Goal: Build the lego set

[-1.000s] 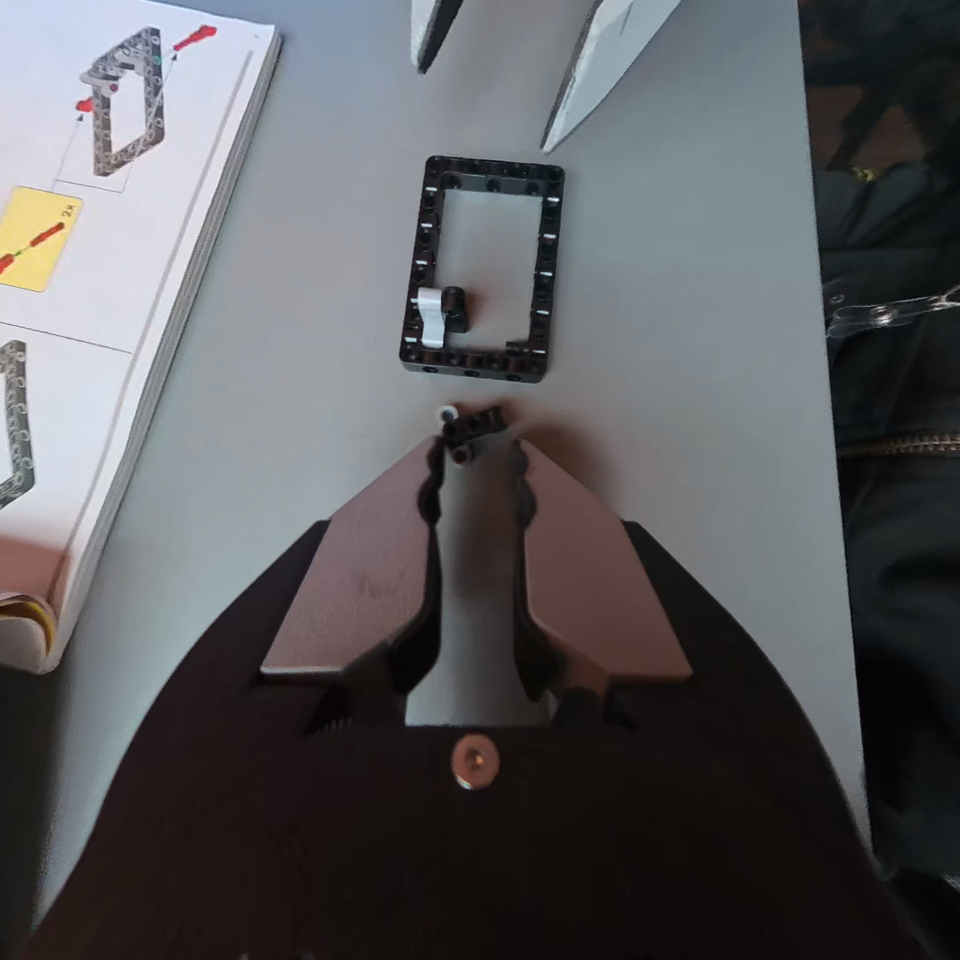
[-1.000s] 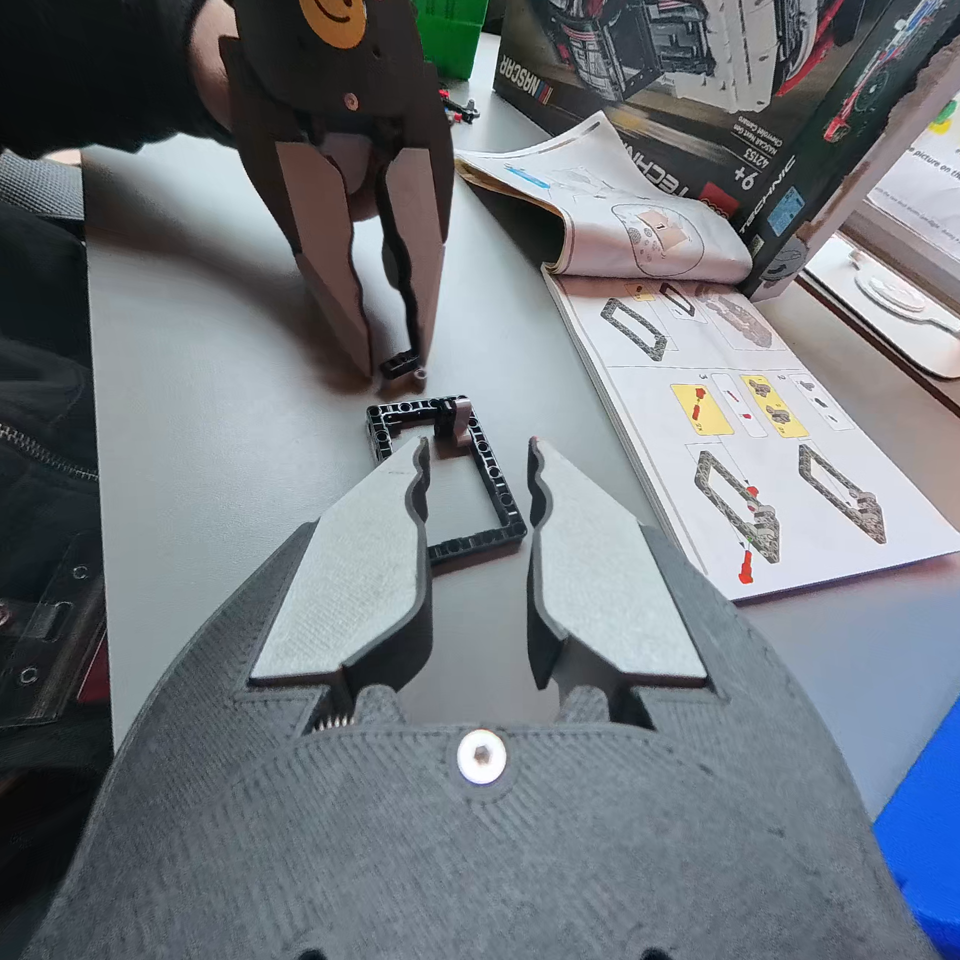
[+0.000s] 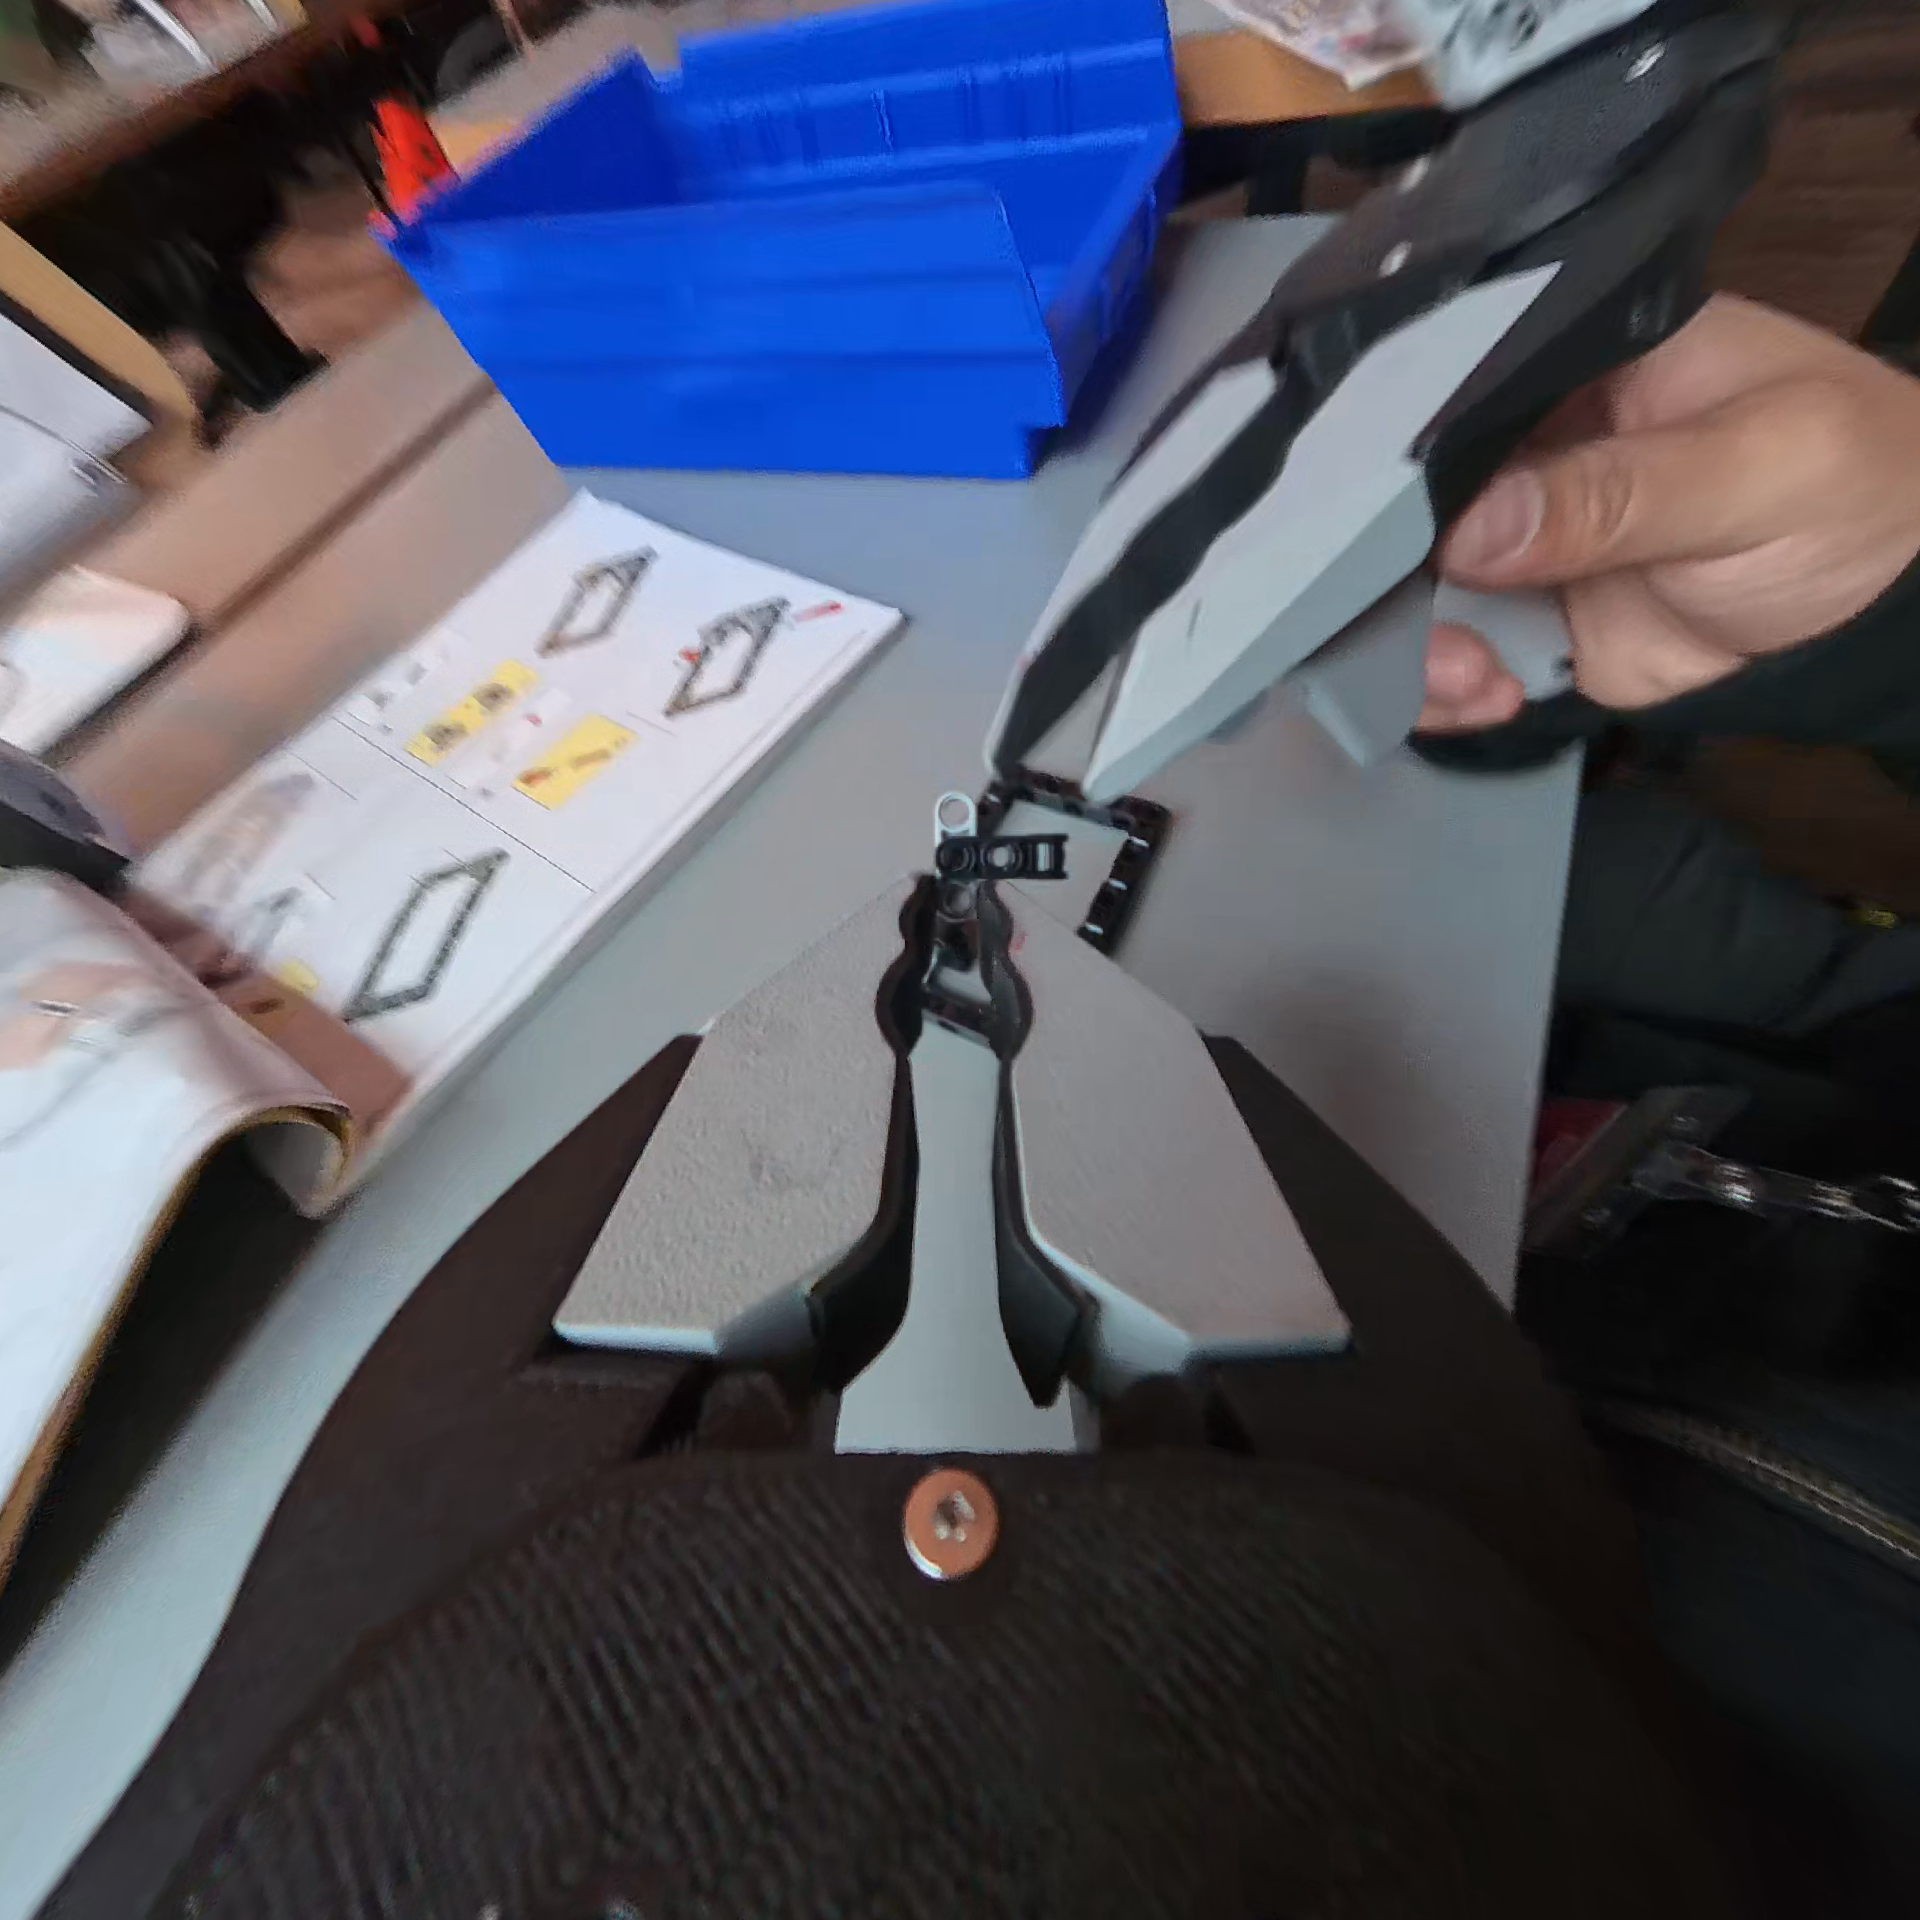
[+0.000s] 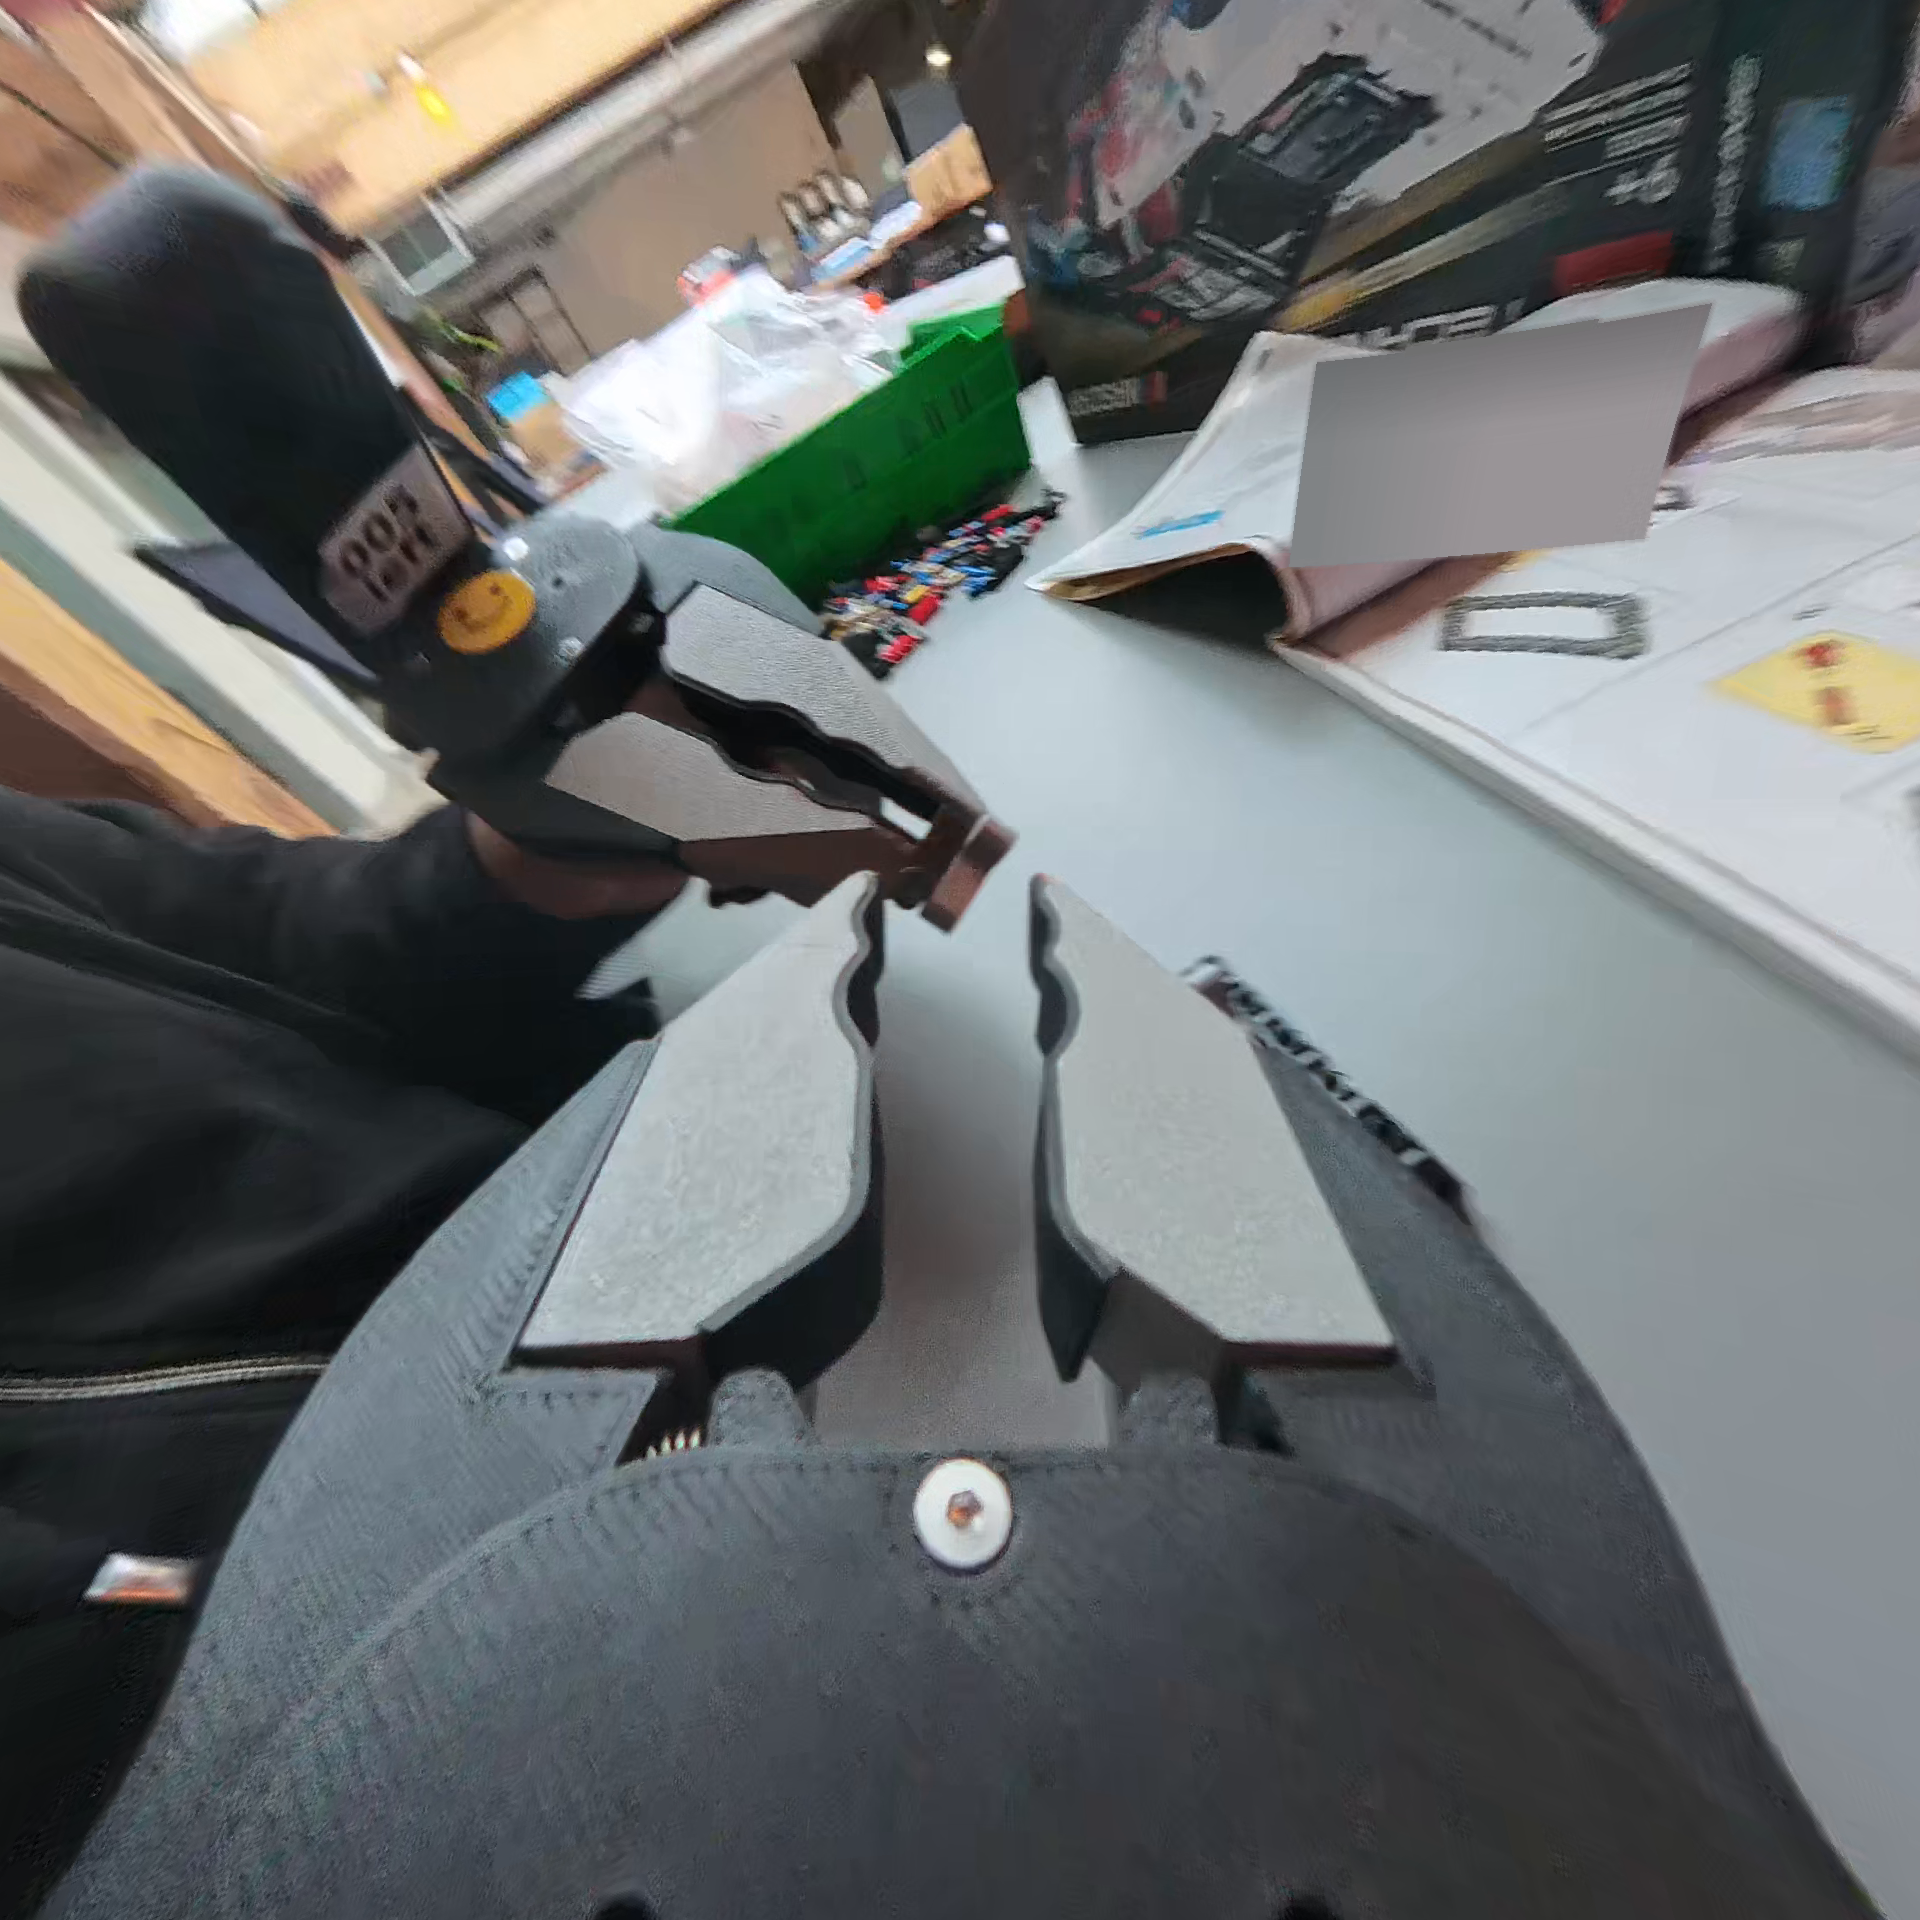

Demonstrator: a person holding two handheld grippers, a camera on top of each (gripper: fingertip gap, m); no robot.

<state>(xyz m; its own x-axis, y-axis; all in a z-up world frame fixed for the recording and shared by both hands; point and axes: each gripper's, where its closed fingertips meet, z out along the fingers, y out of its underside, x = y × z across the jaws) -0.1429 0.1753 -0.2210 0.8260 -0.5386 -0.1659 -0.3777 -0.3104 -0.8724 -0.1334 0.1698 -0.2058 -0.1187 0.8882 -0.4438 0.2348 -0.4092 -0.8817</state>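
My left gripper (image 3: 961,914) is shut on a small black lego piece (image 3: 1000,858) that sticks out past its tips, with a small light grey part (image 3: 954,816) just beyond it. A black rectangular lego frame (image 3: 1127,862) lies on the grey table right behind the piece, partly hidden by my fingers. My right gripper (image 3: 1049,753) comes in from the upper right, its tips at the frame's far edge. In the right wrist view my right gripper (image 4: 956,904) is open and empty. The left gripper (image 4: 961,857) ends just in front of it, and the frame (image 4: 1309,1070) shows beside the right finger.
An open instruction booklet (image 3: 540,748) lies left of the frame and also shows in the right wrist view (image 4: 1662,748). A blue bin (image 3: 810,270) stands behind it. A green bin (image 4: 883,468), loose bricks (image 4: 935,592) and the set's box (image 4: 1403,187) stand at the far end. Only a small space, under 4 cm, lies between the two pairs of fingers.
Both grippers have tilted lower and closed in on the frame. My left gripper has carried the small black piece over the frame's near edge, and its tips now meet the right gripper's.
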